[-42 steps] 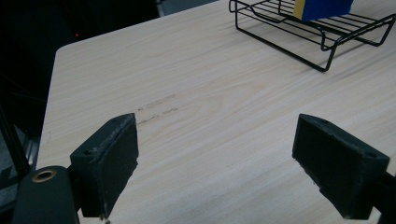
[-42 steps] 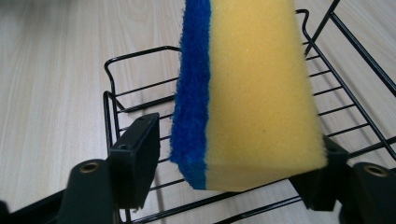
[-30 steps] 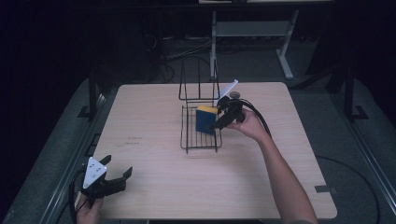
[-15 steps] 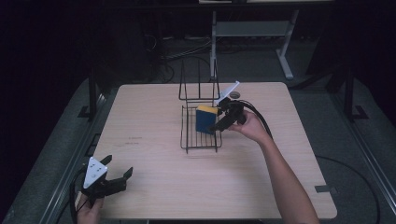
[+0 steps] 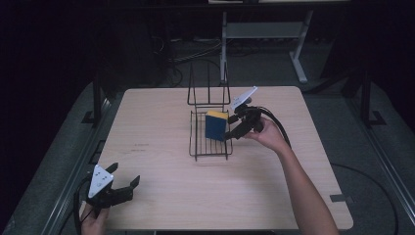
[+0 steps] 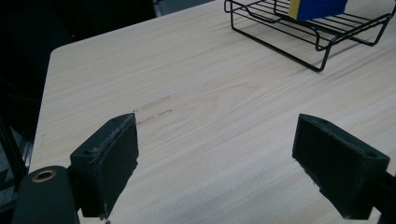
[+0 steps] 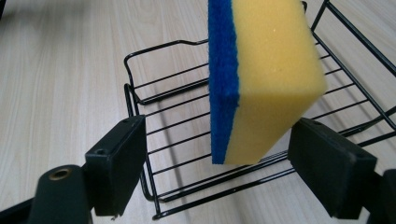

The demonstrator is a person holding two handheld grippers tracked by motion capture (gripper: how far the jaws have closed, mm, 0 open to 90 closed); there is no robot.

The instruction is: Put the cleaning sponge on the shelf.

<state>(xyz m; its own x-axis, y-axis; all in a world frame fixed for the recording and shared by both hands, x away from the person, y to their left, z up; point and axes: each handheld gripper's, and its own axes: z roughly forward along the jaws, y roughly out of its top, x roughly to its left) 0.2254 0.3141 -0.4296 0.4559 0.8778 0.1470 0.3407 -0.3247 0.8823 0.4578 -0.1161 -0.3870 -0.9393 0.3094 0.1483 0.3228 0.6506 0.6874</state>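
A blue-and-yellow sponge (image 5: 215,125) (image 7: 266,79) stands on its edge in a black wire rack (image 5: 210,147) (image 7: 154,51) at the middle of the table. My right gripper (image 5: 230,128) (image 7: 219,128) reaches in from the right with the sponge between its jaws. These jaws have just been opening: a wide gap lies on the blue side, and the other pad sits close by the yellow side without squeezing it. My left gripper (image 5: 125,175) (image 6: 215,126) rests open at the table's near left corner with nothing between its jaws.
The wooden table (image 5: 293,186) is bare around the rack. The rack (image 6: 322,51) has a tall wire back (image 5: 208,90) on its far side. Dark floor, cables and a white frame lie beyond the far edge.
The right gripper's jaws have spread a little around the sponge, and the hand has edged slightly to the right. The sponge stays standing in the rack. The left gripper has not moved.
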